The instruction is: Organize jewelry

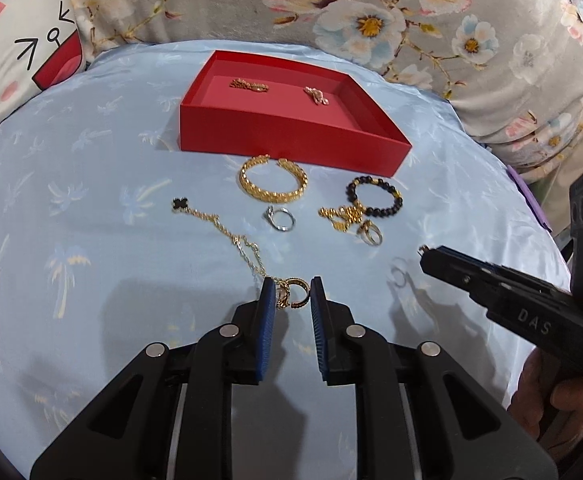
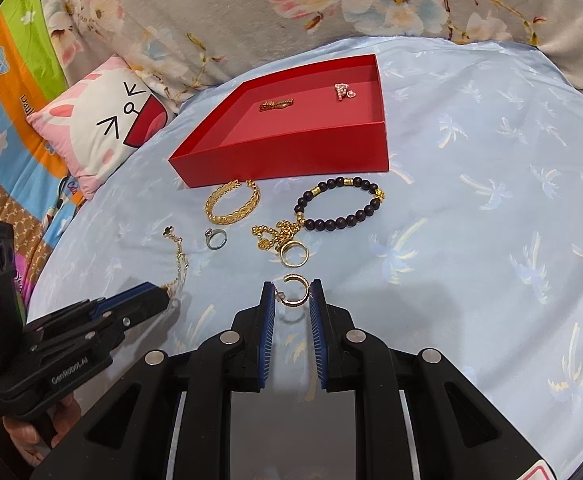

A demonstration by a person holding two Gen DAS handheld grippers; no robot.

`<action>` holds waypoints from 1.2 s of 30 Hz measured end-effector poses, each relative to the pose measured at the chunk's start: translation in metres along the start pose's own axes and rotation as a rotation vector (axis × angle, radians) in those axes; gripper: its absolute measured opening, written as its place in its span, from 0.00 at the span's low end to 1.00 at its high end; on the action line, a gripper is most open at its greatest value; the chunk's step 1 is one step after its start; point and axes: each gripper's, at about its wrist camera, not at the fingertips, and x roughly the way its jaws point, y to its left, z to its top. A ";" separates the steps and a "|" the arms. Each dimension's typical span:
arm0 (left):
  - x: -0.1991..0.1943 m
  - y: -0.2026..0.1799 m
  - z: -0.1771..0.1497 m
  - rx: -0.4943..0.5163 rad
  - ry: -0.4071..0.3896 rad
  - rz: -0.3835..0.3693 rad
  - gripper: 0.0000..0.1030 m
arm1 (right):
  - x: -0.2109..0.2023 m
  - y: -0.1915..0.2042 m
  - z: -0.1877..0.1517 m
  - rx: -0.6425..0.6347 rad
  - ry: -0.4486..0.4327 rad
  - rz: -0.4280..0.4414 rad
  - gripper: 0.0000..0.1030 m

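Between the left gripper [image 1: 291, 294] pads, a gold ring [image 1: 295, 298] and chain end [image 1: 251, 254] sit pinched, clenched. Right gripper [image 2: 291, 294] clasps a gold hoop [image 2: 296, 290]; red box [image 2: 283, 160] lies at twelve o'clock.

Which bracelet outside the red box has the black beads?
The beaded bracelet, right of the gold braided bangle in front of the red box. The bangle is all gold.
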 end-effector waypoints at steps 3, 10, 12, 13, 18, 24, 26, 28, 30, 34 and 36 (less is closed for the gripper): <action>0.000 0.000 -0.007 -0.012 0.021 -0.023 0.17 | -0.002 0.001 -0.002 -0.004 0.000 0.001 0.16; -0.006 -0.008 -0.018 0.012 0.032 -0.063 0.16 | -0.002 0.003 -0.001 -0.009 0.000 0.000 0.16; -0.007 -0.011 -0.021 0.020 0.040 -0.071 0.16 | -0.001 0.003 -0.002 -0.011 0.001 -0.001 0.16; -0.007 -0.013 -0.023 0.028 0.040 -0.068 0.16 | -0.002 0.004 -0.002 -0.012 0.001 -0.001 0.16; -0.007 -0.014 -0.027 0.029 0.046 -0.041 0.16 | -0.002 0.004 -0.002 -0.011 0.002 -0.001 0.16; -0.001 -0.008 -0.022 0.007 0.031 0.004 0.36 | -0.002 0.006 -0.004 -0.010 0.003 -0.001 0.16; 0.003 -0.011 -0.020 0.021 0.030 0.005 0.35 | -0.002 0.006 -0.004 -0.010 0.004 0.001 0.16; 0.009 -0.014 -0.019 0.038 0.035 -0.003 0.27 | -0.002 0.007 -0.005 -0.011 0.006 0.001 0.16; 0.008 -0.014 -0.018 0.033 0.038 -0.034 0.16 | -0.003 0.008 -0.005 -0.013 0.006 0.001 0.16; -0.008 -0.020 -0.015 0.048 -0.017 -0.063 0.16 | -0.004 0.007 -0.005 -0.010 0.003 0.003 0.16; -0.013 -0.022 -0.014 0.047 -0.021 -0.078 0.16 | -0.002 0.007 -0.004 -0.009 0.004 0.004 0.16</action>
